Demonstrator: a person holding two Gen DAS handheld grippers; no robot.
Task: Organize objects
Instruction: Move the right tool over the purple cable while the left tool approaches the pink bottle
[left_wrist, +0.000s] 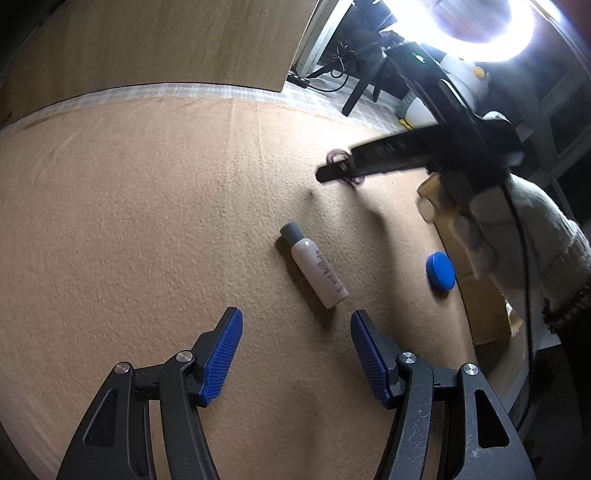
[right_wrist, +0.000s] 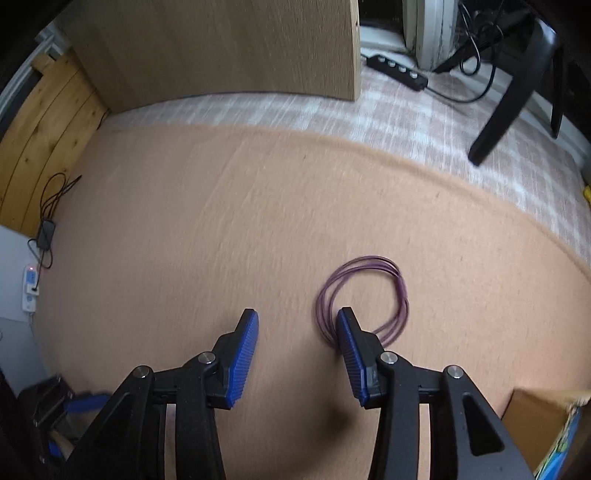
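Observation:
A small white bottle with a grey cap (left_wrist: 314, 269) lies on its side on the tan blanket (left_wrist: 147, 221), just ahead of my left gripper (left_wrist: 295, 315), which is open and holds nothing. A round blue lid (left_wrist: 439, 271) rests to the right of the bottle. A coil of thin purple cord (right_wrist: 369, 260) lies on the blanket around the right finger of my right gripper (right_wrist: 297, 313). That gripper is open; one side of the coil lies between the fingers beside the right pad, unpressed. From the left wrist view the right gripper (left_wrist: 327, 173) looks blurred, held by a gloved hand (left_wrist: 517, 229).
A cardboard box (left_wrist: 480, 306) sits at the blanket's right edge, also seen as a box corner (right_wrist: 535, 417). A wooden panel (right_wrist: 221, 48) stands at the back. A power strip (right_wrist: 399, 72), a black chair leg (right_wrist: 506, 107), a ring light (left_wrist: 491, 33) and a penguin plush (left_wrist: 461, 74) lie beyond.

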